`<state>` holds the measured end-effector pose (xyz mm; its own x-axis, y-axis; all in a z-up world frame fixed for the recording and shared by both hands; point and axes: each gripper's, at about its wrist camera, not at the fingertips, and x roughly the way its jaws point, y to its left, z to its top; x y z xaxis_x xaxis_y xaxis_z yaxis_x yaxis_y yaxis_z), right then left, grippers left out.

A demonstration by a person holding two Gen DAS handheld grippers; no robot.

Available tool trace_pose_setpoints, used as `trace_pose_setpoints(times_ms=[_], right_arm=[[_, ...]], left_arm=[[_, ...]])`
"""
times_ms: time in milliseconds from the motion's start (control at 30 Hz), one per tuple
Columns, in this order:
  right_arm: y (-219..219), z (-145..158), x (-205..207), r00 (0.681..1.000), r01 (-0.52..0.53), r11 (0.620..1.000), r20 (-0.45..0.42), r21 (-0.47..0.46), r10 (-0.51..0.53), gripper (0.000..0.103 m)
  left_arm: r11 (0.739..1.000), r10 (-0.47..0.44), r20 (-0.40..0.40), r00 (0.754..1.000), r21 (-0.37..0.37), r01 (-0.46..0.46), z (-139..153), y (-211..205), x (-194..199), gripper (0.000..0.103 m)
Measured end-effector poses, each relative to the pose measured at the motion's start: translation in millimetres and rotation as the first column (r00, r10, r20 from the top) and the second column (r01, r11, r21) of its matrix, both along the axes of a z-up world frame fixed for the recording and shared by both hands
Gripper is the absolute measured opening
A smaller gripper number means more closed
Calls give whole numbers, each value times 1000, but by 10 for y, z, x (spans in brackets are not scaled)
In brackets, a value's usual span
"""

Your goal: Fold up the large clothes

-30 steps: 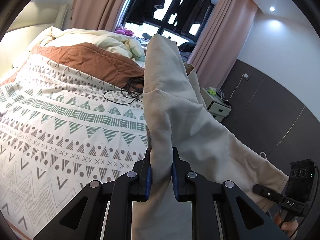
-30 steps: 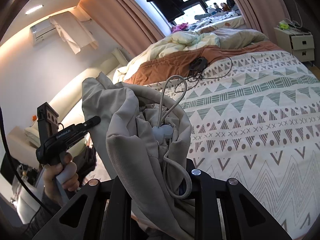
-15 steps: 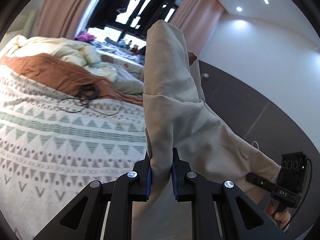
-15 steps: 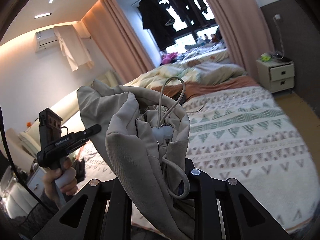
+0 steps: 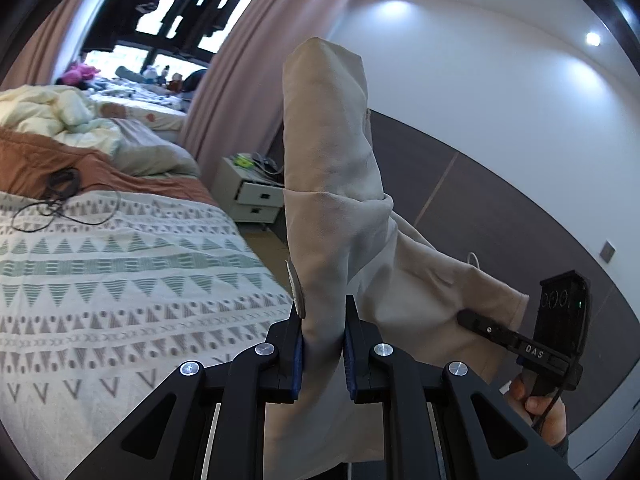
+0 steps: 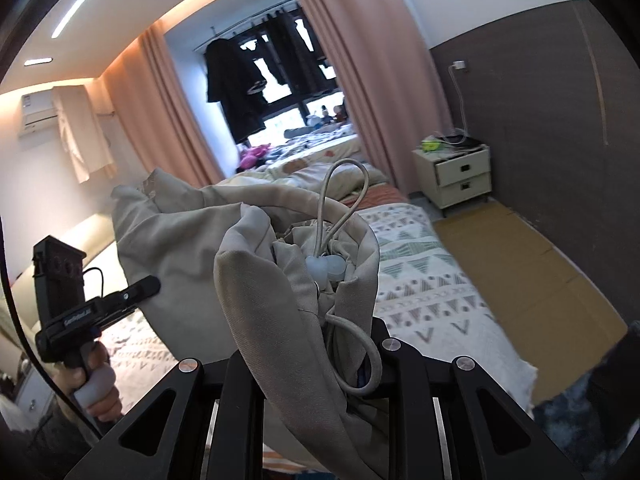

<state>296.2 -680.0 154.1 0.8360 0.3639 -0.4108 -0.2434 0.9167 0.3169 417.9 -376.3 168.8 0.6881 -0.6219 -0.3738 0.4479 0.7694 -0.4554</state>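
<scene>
**Up in the air: the cloth hangs between two grippers, with the bed lower down**

Right now the big beige cloth [image 5: 332,184] is off the bed [image 5: 120,280]. In the left wrist view it stands up through the middle of the frame like a tall fold. The left gripper [image 5: 322,344] has its jaws pinched tight on it at the lower middle. From there the cloth runs down to the lower right, where the right gripper [image 5: 516,340] bites its far edge.

In the right wrist view the cloth [image 6: 256,272] fills the middle in a bunched heap. A cord [image 6: 340,200] loops up out of it, so this end may be a waist or a hood; I cannot tell which. The jaws here are hidden under the folds, but the cloth bunches where they meet and stays up, so they look pinched on it. The left gripper [image 6: 136,292] holds the other end at the middle left.

So the long way of the cloth runs from one gripper to the other. The bed lies below and ahead, at the left of the left view and the right of the right view. I think the next move is to pull the cloth wide and lay it flat on the bed. The bunched cord end may need a shake first.
</scene>
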Motion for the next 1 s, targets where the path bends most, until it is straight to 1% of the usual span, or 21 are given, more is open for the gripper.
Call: trace_pose_setpoints(times_ms=[67,133,200,300,433,467,600,733,900,1000], right_arm=[[-133,-23,-31,1000,27,1000,-5,2,-27,21],[-257,-65,1,998,58,998,-20,1,-58,21],[-322,-109,93,996,79,997,-39,-3,-79,21],[-426,-212,330,992,101,995,-71,-17,-102,21],[-539,-418,755,983,123,992,-132,-20,-125,21],[-562,-473,868,981,124,992,-146,-21,-126,21],[-540,-629,1366,976,110,993,-184,-49,-117,21],[-488,-818,1859,964,101,990,-237,-98,-122,21],[-459,-1172,2339,945,92,986,-301,-137,-130,21],[-432,-1441,2648,928,85,983,-347,-160,-136,21]], left_arm=[[999,-33,-4,999,8,33,-43,-243,1,17],[998,-59,-22,998,7,59,-111,-397,41,17],[997,-82,-51,995,-1,82,-211,-528,165,17],[995,-104,-105,989,-21,102,-373,-662,398,17],[994,-104,-163,981,-3,105,-648,-792,794,17],[995,-96,-183,978,-2,98,-732,-800,921,17],[997,-72,-217,973,-10,72,-959,-718,1343,17],[999,-54,-278,959,-21,50,-1217,-622,1812,17],[999,-35,-327,944,-6,35,-1569,-564,2285,17],[1000,-24,-363,931,0,25,-1868,-521,2573,17]])
